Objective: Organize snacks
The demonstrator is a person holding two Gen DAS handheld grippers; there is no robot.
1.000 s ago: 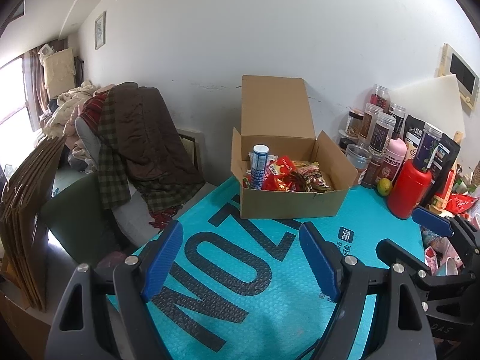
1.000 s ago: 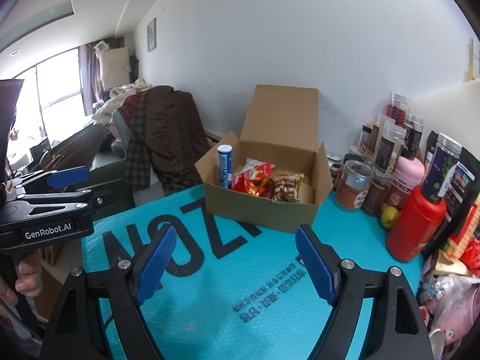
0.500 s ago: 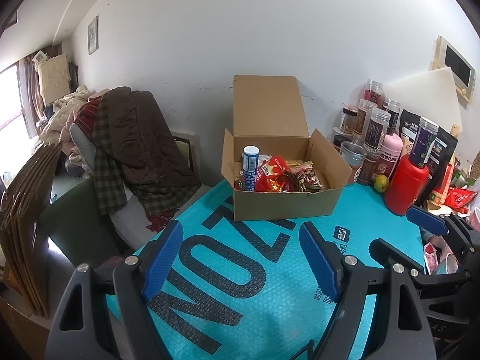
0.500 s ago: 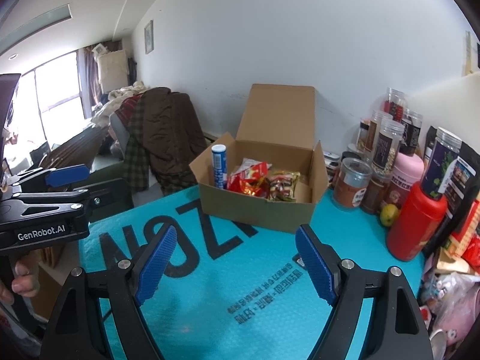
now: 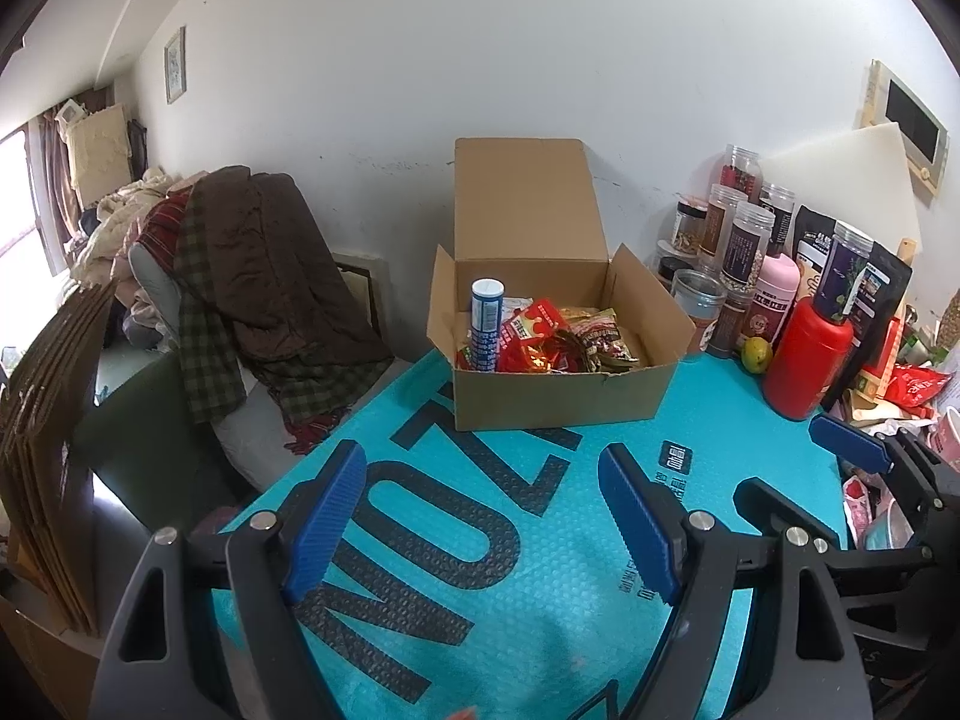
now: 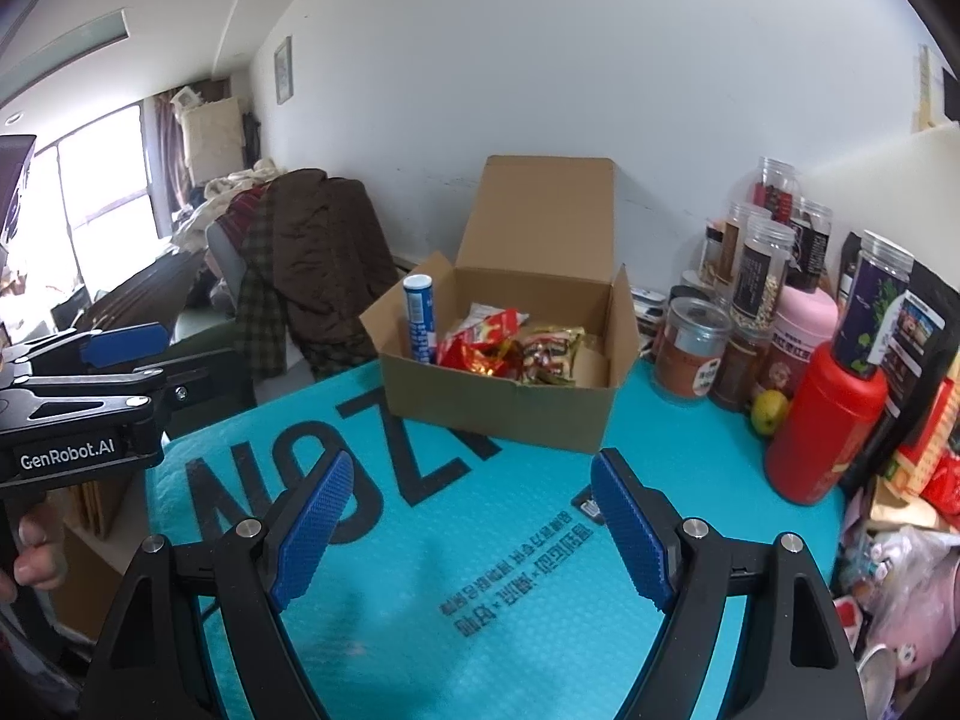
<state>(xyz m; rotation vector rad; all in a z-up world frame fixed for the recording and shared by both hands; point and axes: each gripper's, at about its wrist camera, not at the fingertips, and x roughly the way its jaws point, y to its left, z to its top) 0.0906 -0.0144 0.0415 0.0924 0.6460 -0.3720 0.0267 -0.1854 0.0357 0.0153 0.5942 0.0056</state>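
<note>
snacks: packets [image 5: 558,339] and blue tube [image 5: 485,324] lie inside cardboard box [image 5: 558,396]
left gripper [image 5: 480,516]: jaws released, empty, short of box
right gripper [image 6: 465,519]: same
step: fits pre-sorting or finished; unclear

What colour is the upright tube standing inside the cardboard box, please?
Blue with a white cap; the tube shows best in the left wrist view.

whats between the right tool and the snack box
Only bare teal mat with black lettering lies between the open right tool and the cardboard box; the right wrist view shows it.
</note>
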